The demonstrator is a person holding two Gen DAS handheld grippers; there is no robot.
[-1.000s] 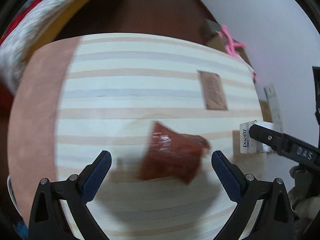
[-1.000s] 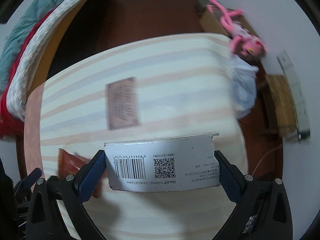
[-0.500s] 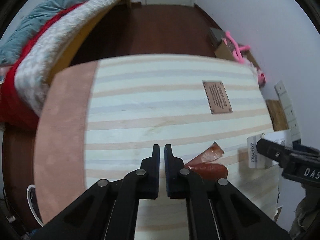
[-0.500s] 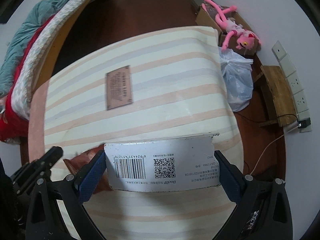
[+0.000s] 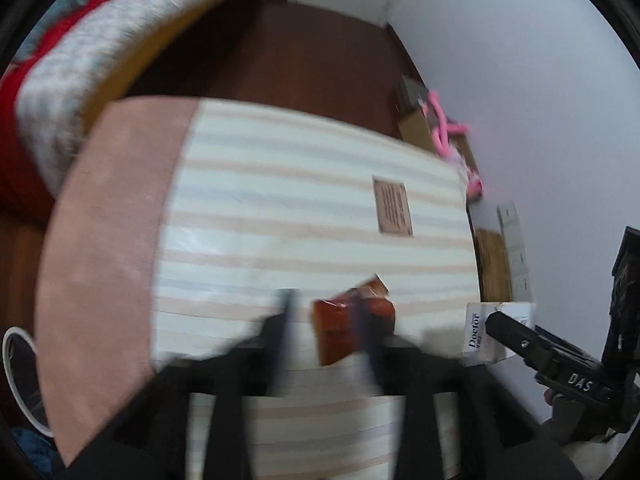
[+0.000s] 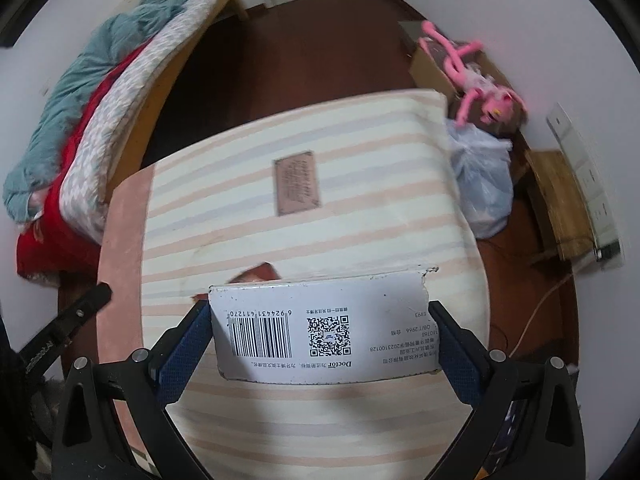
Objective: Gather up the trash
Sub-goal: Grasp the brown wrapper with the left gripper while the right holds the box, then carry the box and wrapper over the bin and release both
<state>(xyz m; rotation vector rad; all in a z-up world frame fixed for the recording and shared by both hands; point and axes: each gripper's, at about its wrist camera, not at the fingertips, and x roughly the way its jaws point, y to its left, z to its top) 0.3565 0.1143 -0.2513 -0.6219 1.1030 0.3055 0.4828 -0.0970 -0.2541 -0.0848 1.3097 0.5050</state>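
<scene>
Striped table [image 6: 360,208] by a bed; your right gripper [image 6: 320,336] is clamped on the white carton [image 6: 324,332]; your left gripper [image 5: 324,320], blurred, fingers apart, straddles the red wrapper [image 5: 340,328] on the table; step looks like wrapper pickup; next, close squarely on it.

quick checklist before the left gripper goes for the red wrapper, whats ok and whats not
1. Right gripper clamped on white box: ok.
2. Red wrapper in left wrist view, on the striped table: ok.
3. Left gripper jaws apart: ok, though blurred.
4. Wrapper centred between the jaws: not ok, it sits towards the right finger.
5. Left gripper steady: not ok, motion blur.
6. Wrapper gripped: cannot tell.
</scene>
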